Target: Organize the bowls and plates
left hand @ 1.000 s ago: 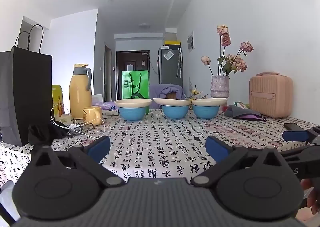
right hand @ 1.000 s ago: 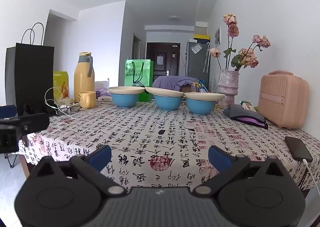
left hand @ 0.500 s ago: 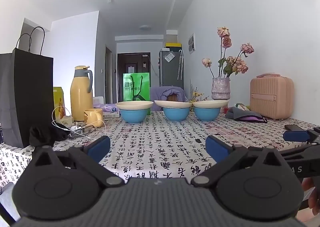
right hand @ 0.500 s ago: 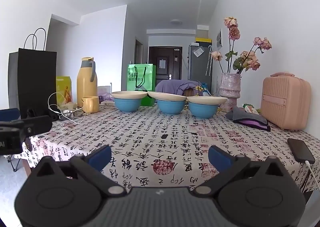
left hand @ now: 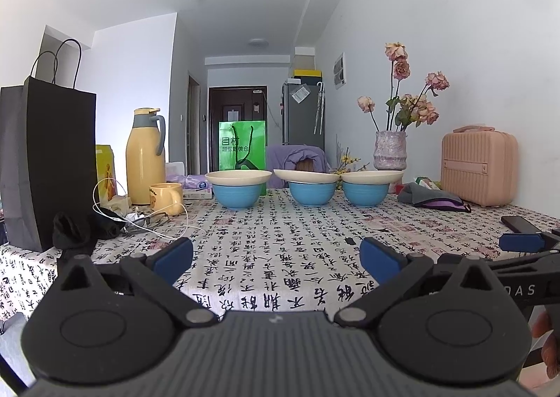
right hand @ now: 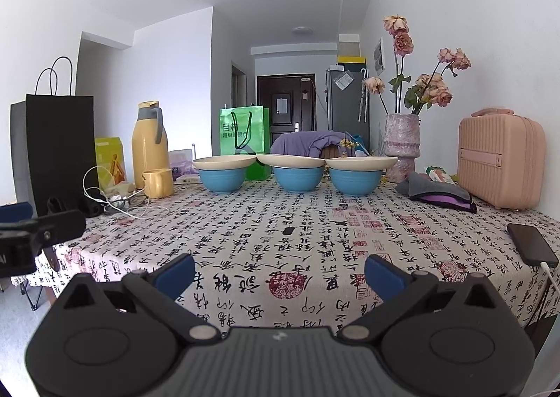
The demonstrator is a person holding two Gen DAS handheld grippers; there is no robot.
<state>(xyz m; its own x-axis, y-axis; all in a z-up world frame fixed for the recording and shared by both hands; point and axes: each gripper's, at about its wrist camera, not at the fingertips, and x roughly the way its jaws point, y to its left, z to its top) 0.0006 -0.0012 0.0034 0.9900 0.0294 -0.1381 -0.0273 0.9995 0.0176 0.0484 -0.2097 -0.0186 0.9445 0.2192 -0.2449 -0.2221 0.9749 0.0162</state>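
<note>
Only the right wrist view showed the whole phone (right hand: pixel 532 244) with its white cable, at the right edge of the frame; the left wrist view caught just its far end. The left view alone showed a fingertip (left hand: pixel 546 330) at lower right.

Three glossy blue bowls (left hand: pixel 238 194) (left hand: pixel 311 192) (left hand: pixel 365 192), each round and capped by a shallow cream plate (left hand: pixel 238 177) (left hand: pixel 306 175) (left hand: pixel 372 175), stood in a row at mid-frame on the tablecloth (left hand: pixel 280 257) printed with black calligraphy. The plate rims touched or overlapped.

The left gripper (left hand: pixel 276 258) and right gripper (right hand: pixel 280 272) hovered at the near table edge, jaws spread wide and empty, blue pads facing inward. The bowls sat well beyond both, straight ahead.
</note>
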